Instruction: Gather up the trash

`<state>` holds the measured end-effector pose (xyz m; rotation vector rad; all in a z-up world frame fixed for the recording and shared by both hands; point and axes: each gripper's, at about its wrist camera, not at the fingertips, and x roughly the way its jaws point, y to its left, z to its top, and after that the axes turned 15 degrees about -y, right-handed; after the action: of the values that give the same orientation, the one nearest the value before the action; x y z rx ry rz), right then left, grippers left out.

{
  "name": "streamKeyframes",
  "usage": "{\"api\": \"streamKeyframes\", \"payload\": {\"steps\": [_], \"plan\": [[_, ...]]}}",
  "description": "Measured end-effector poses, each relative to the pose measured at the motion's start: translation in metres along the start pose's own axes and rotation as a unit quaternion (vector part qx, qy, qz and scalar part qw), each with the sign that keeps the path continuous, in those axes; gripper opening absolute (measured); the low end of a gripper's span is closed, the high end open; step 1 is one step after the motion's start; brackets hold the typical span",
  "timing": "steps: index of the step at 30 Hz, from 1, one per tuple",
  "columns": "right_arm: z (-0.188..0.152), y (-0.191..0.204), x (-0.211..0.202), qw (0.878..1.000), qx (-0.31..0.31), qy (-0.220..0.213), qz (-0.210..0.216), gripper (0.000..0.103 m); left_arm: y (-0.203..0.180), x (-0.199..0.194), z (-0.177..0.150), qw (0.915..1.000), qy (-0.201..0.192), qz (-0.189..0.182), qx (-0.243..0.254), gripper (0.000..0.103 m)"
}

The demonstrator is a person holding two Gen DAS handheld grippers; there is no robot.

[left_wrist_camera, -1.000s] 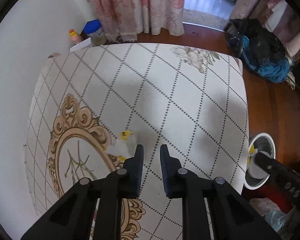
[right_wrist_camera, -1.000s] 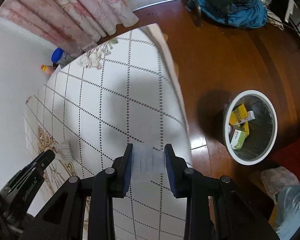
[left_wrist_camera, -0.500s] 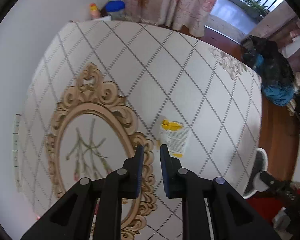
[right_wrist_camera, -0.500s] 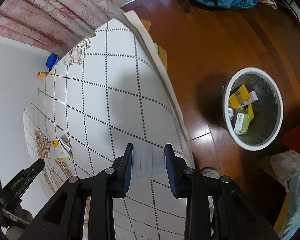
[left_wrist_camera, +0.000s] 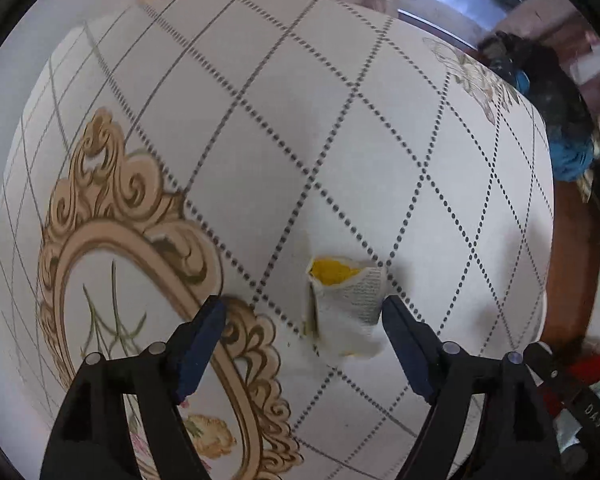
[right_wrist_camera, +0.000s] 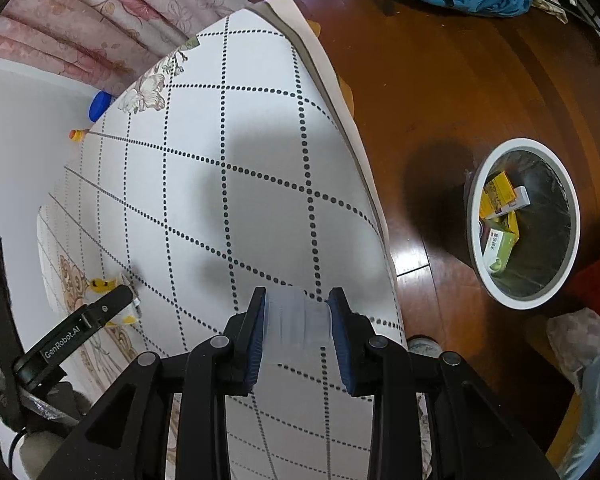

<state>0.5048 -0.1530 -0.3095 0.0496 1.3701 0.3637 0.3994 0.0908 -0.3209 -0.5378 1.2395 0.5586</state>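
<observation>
The crumpled wrapper [left_wrist_camera: 346, 308], white with a yellow patch and small print, lies on the bench [left_wrist_camera: 340, 128], which has a white cloth with dotted diamond lines and a gold ornament. The left gripper [left_wrist_camera: 302, 326] has its jaws wide open on both sides of the wrapper, and the right finger is just beside it. The right gripper [right_wrist_camera: 298, 326] has its jaws closed on a translucent plastic piece [right_wrist_camera: 298, 322] above the bench edge. To the right, the trash bin [right_wrist_camera: 476, 248] stands on the wooden floor [right_wrist_camera: 440, 92] with yellow and green boxes [right_wrist_camera: 498, 220] inside.
</observation>
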Motion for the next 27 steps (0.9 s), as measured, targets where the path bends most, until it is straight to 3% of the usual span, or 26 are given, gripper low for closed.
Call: {"api": "streamKeyframes", "payload": {"steps": [2,3,4,10,17,23,27], "plan": [[0.0,0.002,0.003,1.0,-0.005,0.001,-0.002,0.032,-0.01,-0.002,0.001,0.9995,-0.012,0.011,0.027,0.053],[-0.001,0.003,0.004,1.0,-0.007,0.001,-0.003,0.032,-0.015,-0.004,0.001,0.9989,-0.017,0.015,0.041,0.035],[-0.001,0.004,0.005,1.0,-0.008,0.0,-0.003,0.032,-0.02,-0.005,0.0,0.9982,-0.018,0.019,0.055,0.034],[-0.003,0.003,0.004,1.0,-0.004,0.0,0.005,0.032,-0.034,-0.013,-0.004,0.9972,-0.027,0.024,0.066,0.033],[0.008,-0.022,-0.023,0.999,0.017,-0.028,0.021,0.032,-0.063,-0.073,-0.012,0.9941,-0.063,0.003,0.088,0.033],[0.028,-0.075,-0.07,0.997,0.042,-0.071,0.011,0.032,-0.131,-0.122,-0.011,0.9847,-0.097,-0.042,0.139,0.033],[0.035,-0.134,-0.103,0.993,0.076,-0.095,-0.009,0.032,-0.197,-0.135,-0.014,0.9754,-0.095,-0.088,0.178,0.033]]}}
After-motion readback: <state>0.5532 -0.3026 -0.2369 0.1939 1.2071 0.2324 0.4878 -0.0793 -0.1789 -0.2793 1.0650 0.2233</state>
